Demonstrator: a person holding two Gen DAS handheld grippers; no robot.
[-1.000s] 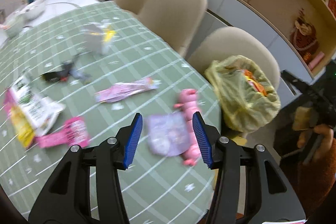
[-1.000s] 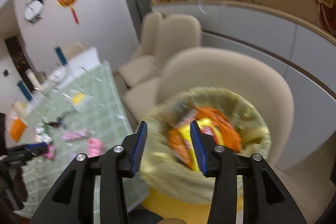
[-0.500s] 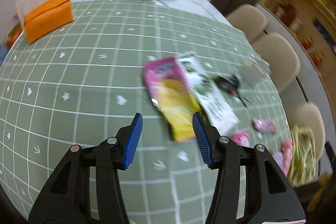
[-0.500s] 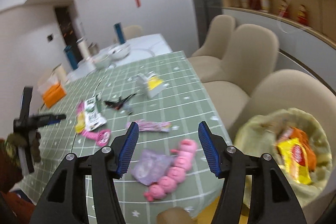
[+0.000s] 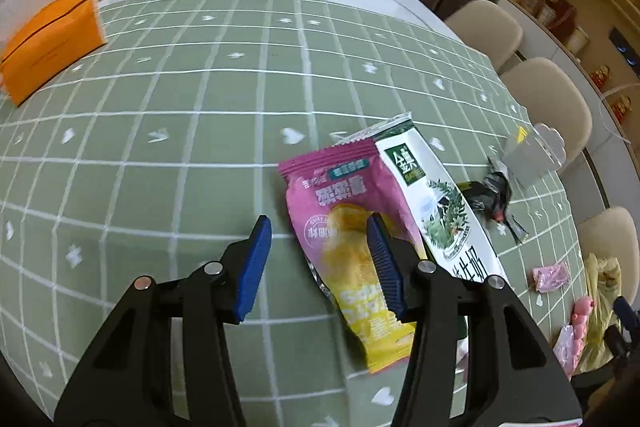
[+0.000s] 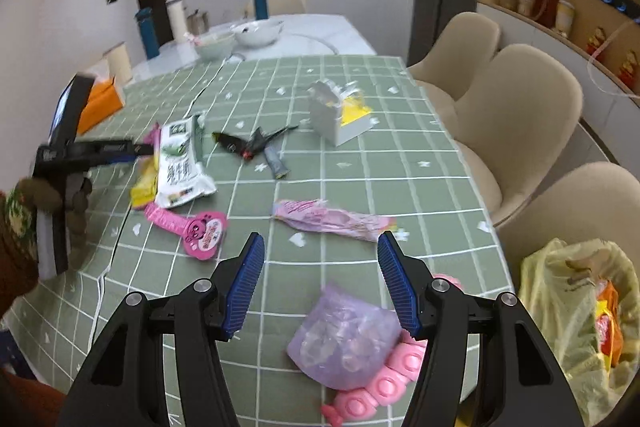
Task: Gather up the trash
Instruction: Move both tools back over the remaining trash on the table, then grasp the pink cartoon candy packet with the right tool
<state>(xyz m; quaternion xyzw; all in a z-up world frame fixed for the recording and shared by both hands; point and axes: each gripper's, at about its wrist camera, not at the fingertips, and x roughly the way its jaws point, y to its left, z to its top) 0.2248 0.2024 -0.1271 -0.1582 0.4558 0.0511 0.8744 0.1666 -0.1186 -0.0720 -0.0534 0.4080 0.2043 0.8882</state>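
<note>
My left gripper [image 5: 318,263] hung open and empty above the green checked tabletop [image 5: 168,115], beside a pink-and-yellow foil snack packet [image 5: 352,251]. My right gripper [image 6: 320,285], empty, its jaws just opened wider, hovered over a crumpled lilac plastic wrapper [image 6: 344,341]; the yellow trash bag [image 6: 580,327] sat rightmost.

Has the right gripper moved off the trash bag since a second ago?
Yes. The right gripper, jaws just opened and empty, has swung from over the yellow trash bag to above the green table, the bag now at its right.

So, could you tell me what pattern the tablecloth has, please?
The tablecloth is sage green with a white grid and small white hearts; the left wrist view shows it best.
</note>
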